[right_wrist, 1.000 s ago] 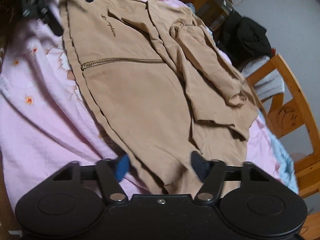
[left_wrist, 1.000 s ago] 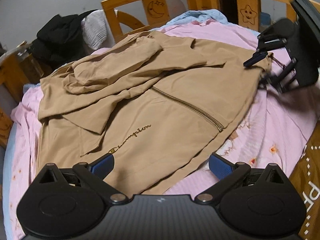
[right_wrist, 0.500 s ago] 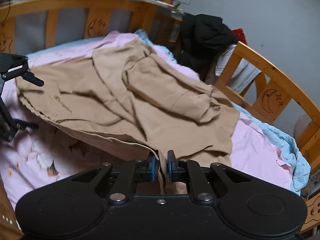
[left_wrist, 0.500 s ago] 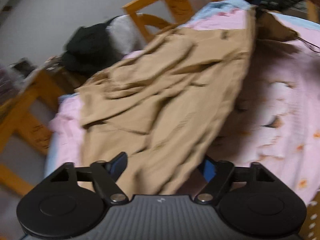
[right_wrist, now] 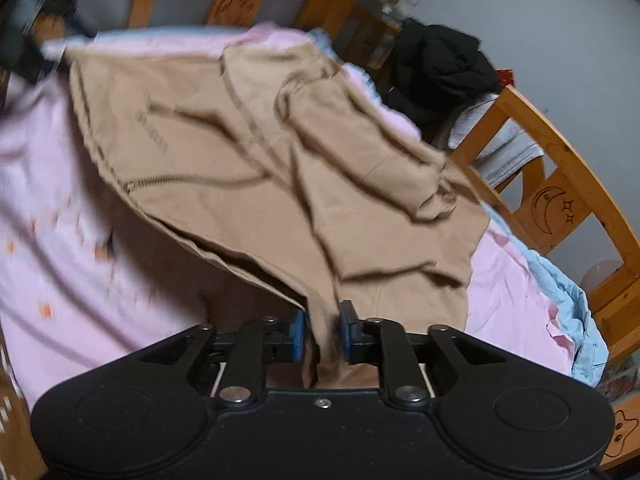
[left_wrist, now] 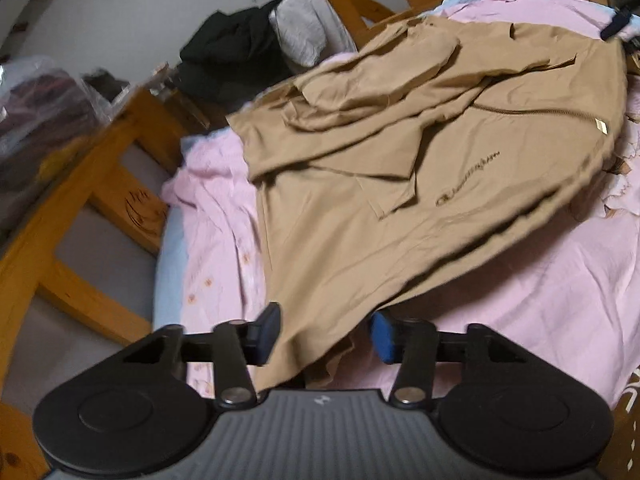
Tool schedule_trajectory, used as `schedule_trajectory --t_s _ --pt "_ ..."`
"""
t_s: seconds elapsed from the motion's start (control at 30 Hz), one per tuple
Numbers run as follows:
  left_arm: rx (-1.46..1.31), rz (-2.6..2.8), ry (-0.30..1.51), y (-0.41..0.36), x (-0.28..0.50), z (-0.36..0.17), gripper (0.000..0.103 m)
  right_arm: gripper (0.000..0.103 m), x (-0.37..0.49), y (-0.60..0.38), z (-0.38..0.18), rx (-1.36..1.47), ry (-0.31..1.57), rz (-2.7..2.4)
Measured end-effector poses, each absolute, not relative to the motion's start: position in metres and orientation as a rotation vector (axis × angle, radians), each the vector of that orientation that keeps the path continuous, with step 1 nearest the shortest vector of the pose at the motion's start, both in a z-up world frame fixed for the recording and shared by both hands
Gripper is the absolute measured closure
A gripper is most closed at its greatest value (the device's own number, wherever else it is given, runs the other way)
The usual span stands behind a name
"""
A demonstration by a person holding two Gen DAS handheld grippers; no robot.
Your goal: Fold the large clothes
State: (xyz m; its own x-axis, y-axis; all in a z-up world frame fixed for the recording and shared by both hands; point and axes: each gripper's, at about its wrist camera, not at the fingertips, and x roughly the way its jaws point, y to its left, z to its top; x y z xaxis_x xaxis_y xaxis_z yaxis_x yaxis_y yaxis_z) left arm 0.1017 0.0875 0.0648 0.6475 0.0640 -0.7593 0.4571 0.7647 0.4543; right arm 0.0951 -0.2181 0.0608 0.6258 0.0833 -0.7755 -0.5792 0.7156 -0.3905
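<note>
A large tan zip jacket (left_wrist: pixel 400 184) lies spread on the pink bed sheet (left_wrist: pixel 540 300), its sleeves folded over the body. My left gripper (left_wrist: pixel 325 336) is at the jacket's near hem. Its jaws are closing with the hem between them, and the right pad stands clear of the cloth. In the right wrist view the jacket (right_wrist: pixel 240 200) hangs lifted at its near edge. My right gripper (right_wrist: pixel 322 334) has a bunch of that edge filling the gap between its pads while its jaws are opening slightly. One finger of the right gripper (left_wrist: pixel 616 26) shows at the jacket's far corner.
A wooden bed rail (left_wrist: pixel 80 168) (right_wrist: pixel 560 152) curves around the mattress. A heap of black clothes (left_wrist: pixel 232 52) (right_wrist: pixel 440 64) and a grey-white garment (left_wrist: pixel 304 32) hang on the rail. A light blue blanket (right_wrist: pixel 576 304) lies along the bed's edge.
The left gripper swung across the bed and narrowed around the hem. The right gripper closed on the jacket's edge, lifted it off the sheet, then widened a little.
</note>
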Motion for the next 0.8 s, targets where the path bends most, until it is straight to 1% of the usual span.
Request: schedule_trajectory --t_s 0.03,0.07,0.1,0.17,0.2,0.23,0.3,0.33,0.37,0.4,0.43,0.53,0.6,0.7,0.8 --pt "0.669 -0.255 0.867 0.088 0.104 0.063 0.064 0.069 0.092 -0.219 0.054 -0.708 0.824 0.41" --pt "0.667 -0.263 0.88 0.087 0.106 0.06 0.069 0.064 0.089 -0.221 0.046 -0.746 0.834 0.409" --pt "0.677 -0.265 0.886 0.086 0.108 0.057 0.071 0.064 0.085 -0.223 0.04 -0.78 0.838 0.41" --pt "0.687 -0.267 0.882 0.082 0.109 0.055 0.083 0.064 0.081 -0.228 0.028 -0.841 0.836 0.415" --pt "0.682 -0.27 0.879 0.081 0.11 0.055 0.086 0.064 0.08 -0.229 0.025 -0.858 0.836 0.417" --pt "0.673 -0.274 0.875 0.081 0.111 0.056 0.092 0.064 0.08 -0.23 0.023 -0.861 0.834 0.417" --pt "0.652 -0.267 0.844 0.081 0.109 0.061 0.097 0.07 0.08 -0.232 0.024 -0.852 0.825 0.425" --pt "0.643 -0.262 0.824 0.081 0.107 0.064 0.098 0.077 0.081 -0.231 0.026 -0.852 0.821 0.429" --pt "0.629 -0.256 0.799 0.082 0.104 0.068 0.099 0.09 0.08 -0.23 0.028 -0.849 0.816 0.428" --pt "0.619 -0.253 0.78 0.082 0.101 0.073 0.1 0.094 0.079 -0.23 0.031 -0.844 0.81 0.419" --pt "0.608 -0.249 0.76 0.083 0.097 0.078 0.101 0.1 0.078 -0.231 0.035 -0.838 0.802 0.414" --pt "0.581 -0.251 0.699 0.086 0.085 0.099 0.101 0.102 0.069 -0.234 0.058 -0.864 0.735 0.404" --pt "0.54 -0.257 0.694 0.088 0.079 0.114 0.101 0.102 0.063 -0.238 0.078 -0.86 0.715 0.407" --pt "0.468 -0.308 0.731 0.096 0.066 0.131 0.101 0.102 0.051 -0.243 0.106 -0.873 0.707 0.432" --pt "0.424 -0.336 0.813 0.107 0.049 0.135 0.101 0.102 0.029 -0.25 0.126 -0.857 0.766 0.483"
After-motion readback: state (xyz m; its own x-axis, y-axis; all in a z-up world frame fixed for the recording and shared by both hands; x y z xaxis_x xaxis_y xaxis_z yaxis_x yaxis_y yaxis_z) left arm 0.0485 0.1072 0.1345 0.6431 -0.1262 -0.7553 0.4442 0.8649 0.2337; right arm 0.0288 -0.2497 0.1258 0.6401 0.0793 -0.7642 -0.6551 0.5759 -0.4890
